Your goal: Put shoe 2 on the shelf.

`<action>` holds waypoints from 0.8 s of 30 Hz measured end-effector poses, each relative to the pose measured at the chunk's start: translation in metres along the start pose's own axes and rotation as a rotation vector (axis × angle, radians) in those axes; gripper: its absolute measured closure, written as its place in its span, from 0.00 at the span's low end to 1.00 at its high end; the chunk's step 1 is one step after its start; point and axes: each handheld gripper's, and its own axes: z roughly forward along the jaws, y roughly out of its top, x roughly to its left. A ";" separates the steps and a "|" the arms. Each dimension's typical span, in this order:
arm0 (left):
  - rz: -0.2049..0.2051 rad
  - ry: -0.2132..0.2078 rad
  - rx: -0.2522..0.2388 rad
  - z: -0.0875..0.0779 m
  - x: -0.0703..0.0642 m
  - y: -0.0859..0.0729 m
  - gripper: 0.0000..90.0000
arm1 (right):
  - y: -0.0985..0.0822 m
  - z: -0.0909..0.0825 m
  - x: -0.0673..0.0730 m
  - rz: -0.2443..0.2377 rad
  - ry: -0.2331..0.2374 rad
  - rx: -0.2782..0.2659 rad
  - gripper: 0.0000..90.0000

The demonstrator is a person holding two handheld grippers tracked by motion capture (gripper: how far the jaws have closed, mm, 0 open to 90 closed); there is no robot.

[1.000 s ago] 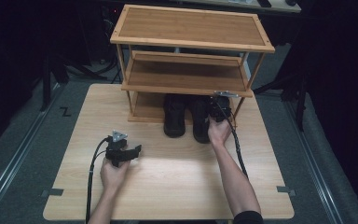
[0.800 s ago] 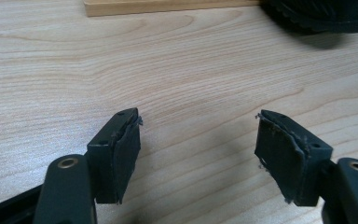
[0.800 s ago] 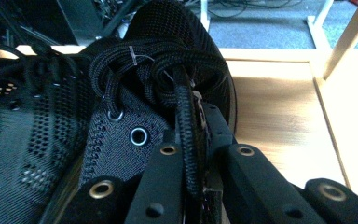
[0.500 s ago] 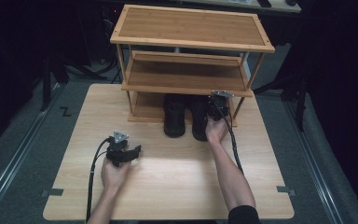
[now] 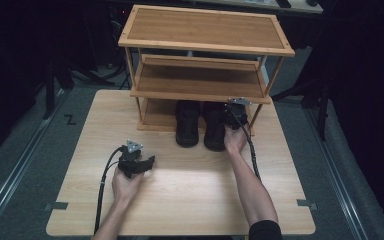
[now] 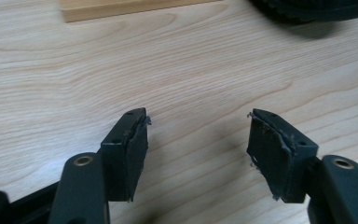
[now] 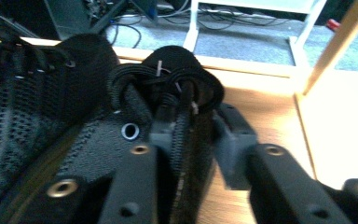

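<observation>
The pair of black shoes stands on the lowest shelf of the wooden shoe rack (image 5: 200, 87), toward 12 o'clock on the desk (image 5: 190, 200), toes pointing away from the person. The left shoe (image 5: 187, 122) and the right shoe (image 5: 214, 125) sit side by side, touching or nearly so, heels just proud of the shelf's front edge.

The right tool (image 5: 234, 116) is at the right shoe's heel, at about 1 o'clock from the desk's middle. In the right gripper view its jaws straddle the shoe's back collar (image 7: 182, 79); they have just been opening, and a gap shows on the right-hand side between pad and fabric, so the grip looks released rather than firm.

The left tool (image 5: 147, 162) rests at about 9 o'clock, jaws wide with only bare wood between them, though they have just been closing a little.

By my reading the placing is nearly finished: both shoes are on the shelf, the right one being let go. What seems left is drawing the right tool clear, and perhaps nudging the heels further in.
</observation>
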 end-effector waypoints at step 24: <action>0.092 -0.079 -0.053 0.012 -0.068 0.079 0.38 | -0.037 -0.109 -0.014 -0.117 0.217 -0.040 0.50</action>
